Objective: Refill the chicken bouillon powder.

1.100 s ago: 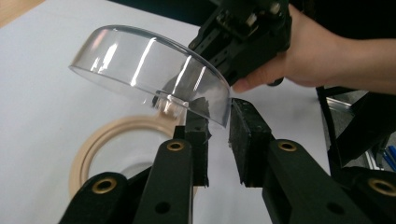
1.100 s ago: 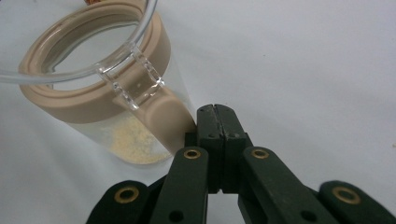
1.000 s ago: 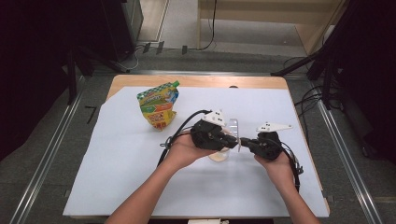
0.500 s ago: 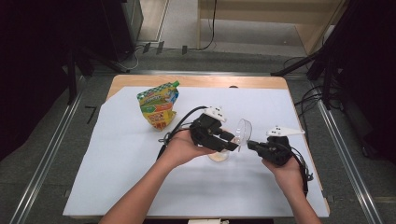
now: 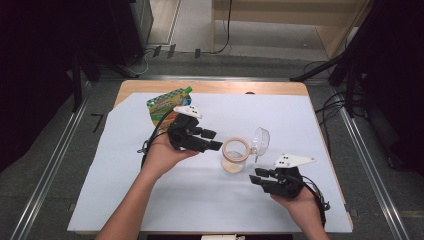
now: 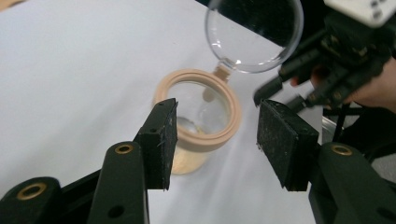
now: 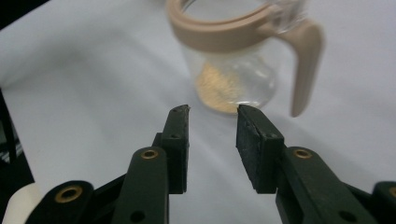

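A small clear jar point(image 5: 235, 156) with a tan rim stands upright at the middle of the white-covered table point(image 5: 125, 200), its domed lid point(image 5: 260, 141) flipped open toward the far right. The left gripper point(image 5: 212, 140), jaws spread wide and empty, hovers just left of the rim and nearer than the right gripper point(image 5: 256, 180), whose jaws are parted, holding nothing, below the jar

No text can be read; printing is seen on the pouch point(image 5: 169, 106) (too blurred to be made out).
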{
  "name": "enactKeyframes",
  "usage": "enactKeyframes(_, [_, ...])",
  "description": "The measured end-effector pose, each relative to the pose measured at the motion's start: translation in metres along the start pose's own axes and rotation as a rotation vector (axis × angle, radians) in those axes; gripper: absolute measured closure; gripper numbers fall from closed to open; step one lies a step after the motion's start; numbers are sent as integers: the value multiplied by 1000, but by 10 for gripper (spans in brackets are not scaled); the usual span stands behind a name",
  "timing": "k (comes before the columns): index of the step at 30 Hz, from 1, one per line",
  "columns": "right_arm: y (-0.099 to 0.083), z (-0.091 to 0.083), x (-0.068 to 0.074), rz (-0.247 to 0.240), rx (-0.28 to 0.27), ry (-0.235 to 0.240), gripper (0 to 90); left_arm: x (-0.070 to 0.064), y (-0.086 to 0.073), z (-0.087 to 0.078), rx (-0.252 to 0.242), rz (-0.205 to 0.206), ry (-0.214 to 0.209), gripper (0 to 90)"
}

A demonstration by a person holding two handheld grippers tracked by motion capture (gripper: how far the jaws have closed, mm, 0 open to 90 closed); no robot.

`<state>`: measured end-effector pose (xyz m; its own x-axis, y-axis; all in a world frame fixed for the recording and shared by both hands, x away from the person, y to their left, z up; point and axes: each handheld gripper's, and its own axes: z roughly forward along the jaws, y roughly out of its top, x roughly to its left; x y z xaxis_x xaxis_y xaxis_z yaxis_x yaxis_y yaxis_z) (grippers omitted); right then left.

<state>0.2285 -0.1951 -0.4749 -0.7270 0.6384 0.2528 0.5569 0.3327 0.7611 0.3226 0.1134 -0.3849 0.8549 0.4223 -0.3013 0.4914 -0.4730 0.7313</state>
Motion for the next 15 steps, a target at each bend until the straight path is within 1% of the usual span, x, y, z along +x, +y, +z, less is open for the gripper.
enactKeyframes(1, [0,2,3,-14,9,7,625,3,-2,-3,9,-14,3,463])
enactKeyframes(3, [0,5,5,-21,9,13,616,7,-5,-8,6,-28,24,460])
enactKeyframes(5, [0,9,9,-33,18,33,599,11,-9,-12,-1,-40,19,458])
enactKeyframes(6, [0,13,11,-39,19,51,586,14,-12,-17,0,-41,33,457])
enactKeyframes(8, [0,14,12,-47,21,53,579,16,-14,-20,-1,-48,36,456])
enactKeyframes(10, [0,17,16,-61,24,64,564,21,-19,-27,-10,-59,54,455])
enactKeyframes(11, [1,19,17,-65,25,66,557,24,-21,-30,-17,-71,56,453])
enactKeyframes(12, [1,22,20,-77,33,77,540,28,-25,-36,-23,-82,67,453])
enactKeyframes(13, [1,23,21,-81,39,79,536,28,-25,-36,-23,-82,67,453])
enactKeyframes(14, [1,25,22,-87,44,81,530,31,-29,-42,-26,-90,86,452])
enactKeyframes(15, [1,26,23,-96,47,82,526,31,-29,-42,-26,-90,86,453])
